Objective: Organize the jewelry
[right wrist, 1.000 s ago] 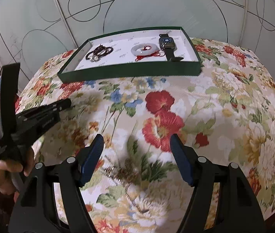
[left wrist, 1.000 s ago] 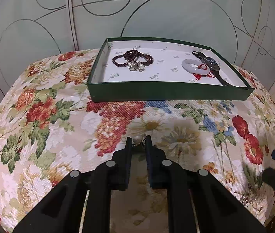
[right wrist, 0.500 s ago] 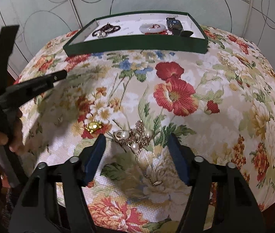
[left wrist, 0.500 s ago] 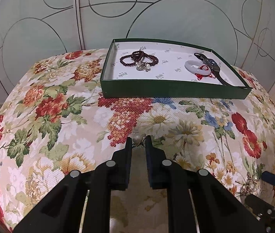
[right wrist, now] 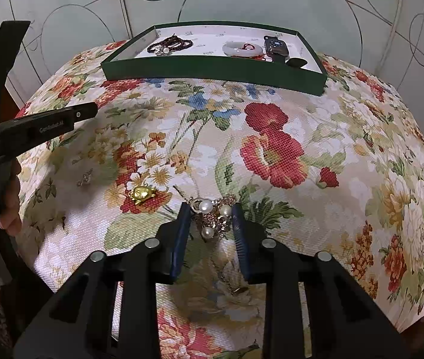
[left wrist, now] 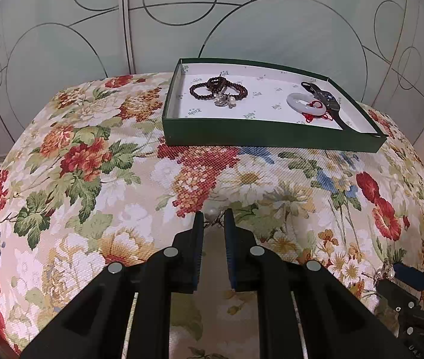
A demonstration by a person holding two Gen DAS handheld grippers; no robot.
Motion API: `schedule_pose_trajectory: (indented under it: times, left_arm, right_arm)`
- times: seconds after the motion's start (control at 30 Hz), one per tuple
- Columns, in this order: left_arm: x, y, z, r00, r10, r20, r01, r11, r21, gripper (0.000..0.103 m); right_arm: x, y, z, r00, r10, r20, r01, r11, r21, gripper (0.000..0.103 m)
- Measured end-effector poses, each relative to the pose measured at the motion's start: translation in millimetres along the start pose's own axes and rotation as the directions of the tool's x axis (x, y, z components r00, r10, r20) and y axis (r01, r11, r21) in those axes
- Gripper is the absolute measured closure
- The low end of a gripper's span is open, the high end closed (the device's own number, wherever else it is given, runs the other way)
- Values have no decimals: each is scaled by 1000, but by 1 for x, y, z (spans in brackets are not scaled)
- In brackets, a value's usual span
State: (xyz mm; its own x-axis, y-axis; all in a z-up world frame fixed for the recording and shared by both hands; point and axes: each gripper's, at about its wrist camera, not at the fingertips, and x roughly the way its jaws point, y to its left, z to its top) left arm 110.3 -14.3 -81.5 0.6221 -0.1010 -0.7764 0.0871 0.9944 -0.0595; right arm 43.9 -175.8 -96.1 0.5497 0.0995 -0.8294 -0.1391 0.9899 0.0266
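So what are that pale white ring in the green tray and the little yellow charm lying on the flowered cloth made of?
The pale white ring looks like polished jade or glass: milky, smooth, slightly translucent, with red cord tied on. The little yellow charm looks like gold-coloured metal, since it gleams with bright highlights; whether it is solid or plated cannot be told. The green tray seems matt cardboard.
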Motion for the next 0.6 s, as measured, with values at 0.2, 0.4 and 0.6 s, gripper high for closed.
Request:
schedule_pose_trajectory:
  times: [0.2,0.4,0.6]
  left_arm:
    - [-5,-2,3,1000,-4,8,4,1000,3,89]
    - [-12,-5,14,1000,-19,23,19,1000,9,89]
    - [-15,-6,37,998,-42,41,42,999,7,89]
  right_arm:
    - [-3,-1,2,1000,16,7,-16,1000,11,82]
    - [-22,-8,16,998,23,66,-24,999,26,82]
    - [-38,-19,44,990,24,141,-31,998,50,82]
